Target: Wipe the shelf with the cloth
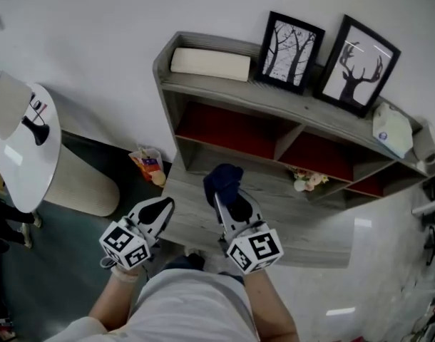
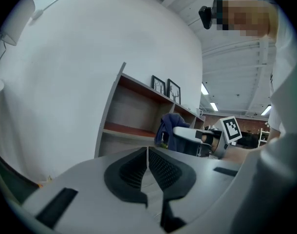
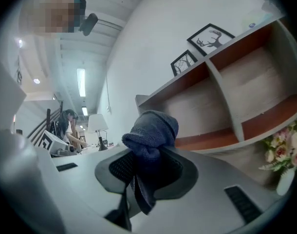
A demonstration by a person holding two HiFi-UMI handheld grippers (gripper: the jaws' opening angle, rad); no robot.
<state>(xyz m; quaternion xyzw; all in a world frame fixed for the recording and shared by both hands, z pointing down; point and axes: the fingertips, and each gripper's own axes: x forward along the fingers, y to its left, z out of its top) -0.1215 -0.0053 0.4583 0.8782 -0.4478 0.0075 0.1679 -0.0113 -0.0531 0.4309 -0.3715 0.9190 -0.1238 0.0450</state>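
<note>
Bunching the dark blue cloth (image 3: pixel 151 130) in my right tool (image 3: pixel 148 165), jaws clamped on it so a wad sticks out ahead for wiping, I have it over the wide near ledge of the shelf (image 1: pixel 303 226). My left tool (image 2: pixel 147 152) is closed on nothing, off to the left, clear of the work. Bare ledge runs right; small flowers (image 1: pixel 306 181) by the far divider need minding.

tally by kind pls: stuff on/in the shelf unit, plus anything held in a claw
Framed pictures: 2 (trees, deer)
Cream block: 1
White pouch: 1
Flower bunch: 1
Dark blue cloth, clamped in right claw: 1
Total: 6
Pale item at far right edge unclear, not counted.
</note>
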